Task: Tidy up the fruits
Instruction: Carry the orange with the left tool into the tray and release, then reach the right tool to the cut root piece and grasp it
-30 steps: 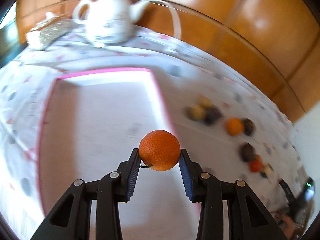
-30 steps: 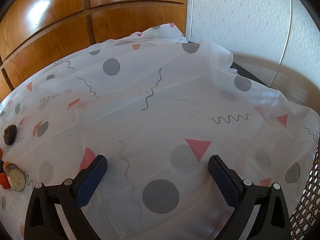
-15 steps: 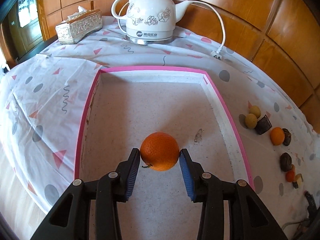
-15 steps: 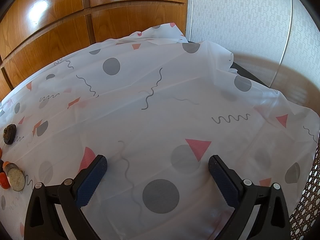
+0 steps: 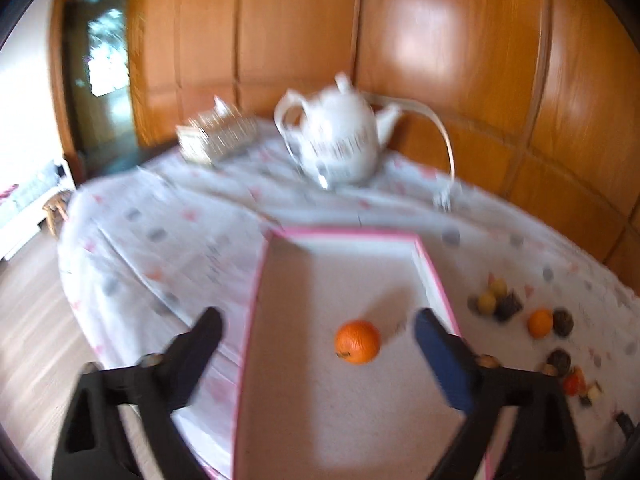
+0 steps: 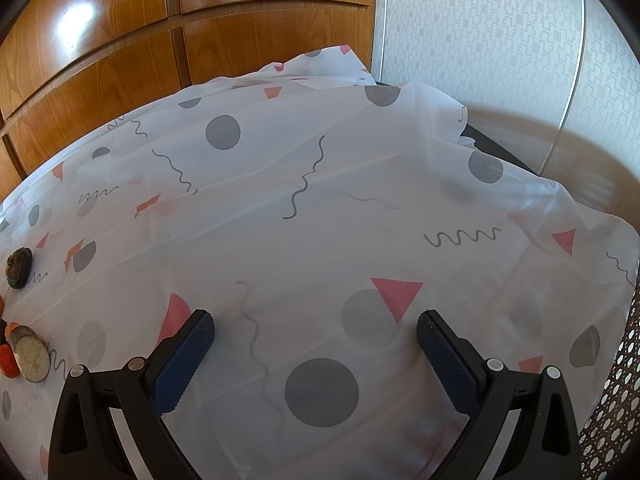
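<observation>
An orange (image 5: pixel 357 341) lies on the white floor of the pink-rimmed tray (image 5: pixel 256 292) in the left wrist view. My left gripper (image 5: pixel 318 326) stands above and behind it, its jaws opening wide, with nothing pressed between the pads. Right of the tray, several small fruits lie on the cloth: yellow ones (image 5: pixel 487 302), a second orange (image 5: pixel 540 323) and dark ones (image 5: pixel 559 360). My right gripper (image 6: pixel 316 330) hangs open over bare patterned tablecloth, holding nothing. A dark fruit (image 6: pixel 19 267) and cut pieces (image 6: pixel 31 359) show at that view's left edge.
A white teapot (image 5: pixel 340 140) with a cord and a patterned tissue box (image 5: pixel 216 138) stand at the back of the table. Wooden panels rise behind. The table edge drops off on the left, and a cane chair (image 6: pixel 616 420) stands at the right.
My left gripper opened and let go of the orange, which now rests in the tray. The left gripper rose and tilted back. My right gripper kept still.
</observation>
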`<state>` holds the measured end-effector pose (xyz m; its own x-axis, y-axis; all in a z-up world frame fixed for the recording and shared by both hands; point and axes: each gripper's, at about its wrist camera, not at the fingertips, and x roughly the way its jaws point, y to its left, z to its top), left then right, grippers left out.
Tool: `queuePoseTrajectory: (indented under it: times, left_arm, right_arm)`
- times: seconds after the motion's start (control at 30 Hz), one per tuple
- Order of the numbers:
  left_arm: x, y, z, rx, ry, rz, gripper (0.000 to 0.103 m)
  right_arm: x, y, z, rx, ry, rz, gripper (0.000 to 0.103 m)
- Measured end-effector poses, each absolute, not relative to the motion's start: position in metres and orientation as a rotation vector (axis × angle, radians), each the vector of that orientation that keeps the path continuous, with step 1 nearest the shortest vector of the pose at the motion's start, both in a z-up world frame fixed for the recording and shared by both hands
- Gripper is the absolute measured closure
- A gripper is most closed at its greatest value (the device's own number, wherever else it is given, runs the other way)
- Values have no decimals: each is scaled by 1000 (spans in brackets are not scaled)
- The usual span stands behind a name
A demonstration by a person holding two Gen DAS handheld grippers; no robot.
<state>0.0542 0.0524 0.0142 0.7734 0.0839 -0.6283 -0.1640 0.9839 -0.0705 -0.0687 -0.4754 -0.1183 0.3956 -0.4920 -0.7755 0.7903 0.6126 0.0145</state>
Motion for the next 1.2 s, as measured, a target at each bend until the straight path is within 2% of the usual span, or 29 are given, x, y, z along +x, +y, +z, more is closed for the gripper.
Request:
queuePoseTrajectory:
  times: [0.17,0.5,0.73,1.0,1.2]
  left_arm:
    - [29,55,33,-126,556,207,0]
    - [33,58,18,-133,632,193,0]
    - [20,64,15,-97,596,225,0]
    - [19,59,-5,-174,744,141,0]
    - [19,55,-7,-232,788,49,0]
  right_arm:
    - [-69,-475,-119,415,819,-843,0]
    - [-70,-475,-119,413,819,-844,0]
    - [-70,-475,-119,413,819,-844,0]
    - [-71,-475,-119,415,821,-843,0]
    - [-71,-475,-118,415,827,-839,0]
